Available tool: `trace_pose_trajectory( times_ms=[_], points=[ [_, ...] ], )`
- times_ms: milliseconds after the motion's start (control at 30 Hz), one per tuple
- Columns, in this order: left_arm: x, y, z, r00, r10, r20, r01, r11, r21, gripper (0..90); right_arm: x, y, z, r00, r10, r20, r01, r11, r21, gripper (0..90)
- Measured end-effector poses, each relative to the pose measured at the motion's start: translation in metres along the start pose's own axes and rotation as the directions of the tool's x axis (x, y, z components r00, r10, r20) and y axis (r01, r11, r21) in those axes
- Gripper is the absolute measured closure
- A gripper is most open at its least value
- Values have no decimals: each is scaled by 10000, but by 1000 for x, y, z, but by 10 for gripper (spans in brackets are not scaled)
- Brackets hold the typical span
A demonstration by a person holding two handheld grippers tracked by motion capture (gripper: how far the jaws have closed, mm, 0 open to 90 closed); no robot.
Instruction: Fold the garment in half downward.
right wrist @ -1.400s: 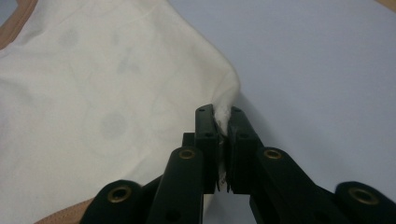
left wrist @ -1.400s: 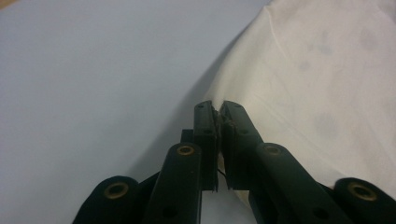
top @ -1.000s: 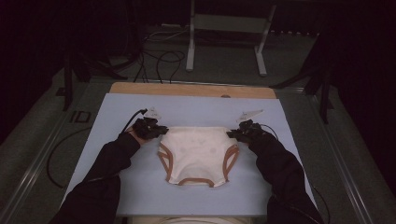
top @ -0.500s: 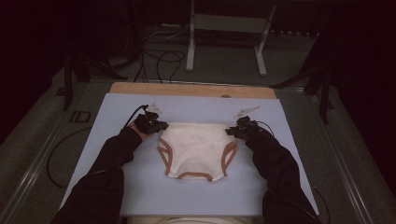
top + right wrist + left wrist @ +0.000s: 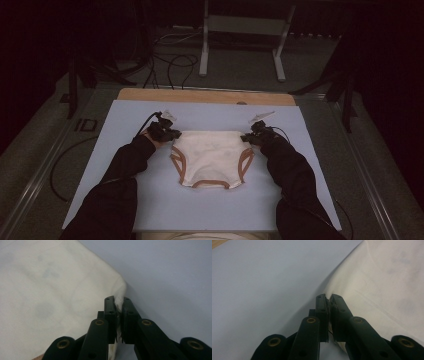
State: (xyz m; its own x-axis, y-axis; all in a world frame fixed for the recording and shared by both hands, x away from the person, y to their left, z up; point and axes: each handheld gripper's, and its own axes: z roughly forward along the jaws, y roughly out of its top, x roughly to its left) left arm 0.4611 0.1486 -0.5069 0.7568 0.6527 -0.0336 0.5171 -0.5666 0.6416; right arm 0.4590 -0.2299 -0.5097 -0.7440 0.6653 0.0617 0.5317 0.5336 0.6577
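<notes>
Cream cotton briefs with tan-trimmed leg openings (image 5: 212, 159) lie flat mid-mat, crotch nearest us. At their far corners our left gripper (image 5: 328, 297) and right gripper (image 5: 118, 300) each pinch the waistband, jaws closed on cloth. Risk: uneven pull slips a thin bite. No legible writing.

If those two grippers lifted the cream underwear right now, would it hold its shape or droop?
Probably droop: the underwear lies flat as thin cloth and bunches where the right gripper pinches its corner. Likely light too; the left gripper grips just an edge.
</notes>
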Motion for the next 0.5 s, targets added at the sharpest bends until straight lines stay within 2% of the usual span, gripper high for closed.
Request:
trace_pose_trajectory(
  times_ms=[67,233,300,433,500],
  points=[
    [1,0,2,10000,-13,-19,13,10000,-14,849,-2,-1,2,9998,173,-36,-172,9998,111,847],
    [2,-1,6,10000,-42,-81,42,10000,52,845,-4,-1,6,9999,143,28,-143,9998,166,841],
    [2,-2,8,9999,-118,-126,118,9999,-1,844,-4,-1,6,9996,287,46,-288,9995,136,834],
    [1,-1,9,9994,-25,-358,26,10000,25,824,-6,-1,7,9994,288,217,-291,9995,126,777],
    [0,0,10,9985,22,-544,-22,10000,7,786,-6,-1,7,9989,378,283,-382,9992,153,755]
  ],
)
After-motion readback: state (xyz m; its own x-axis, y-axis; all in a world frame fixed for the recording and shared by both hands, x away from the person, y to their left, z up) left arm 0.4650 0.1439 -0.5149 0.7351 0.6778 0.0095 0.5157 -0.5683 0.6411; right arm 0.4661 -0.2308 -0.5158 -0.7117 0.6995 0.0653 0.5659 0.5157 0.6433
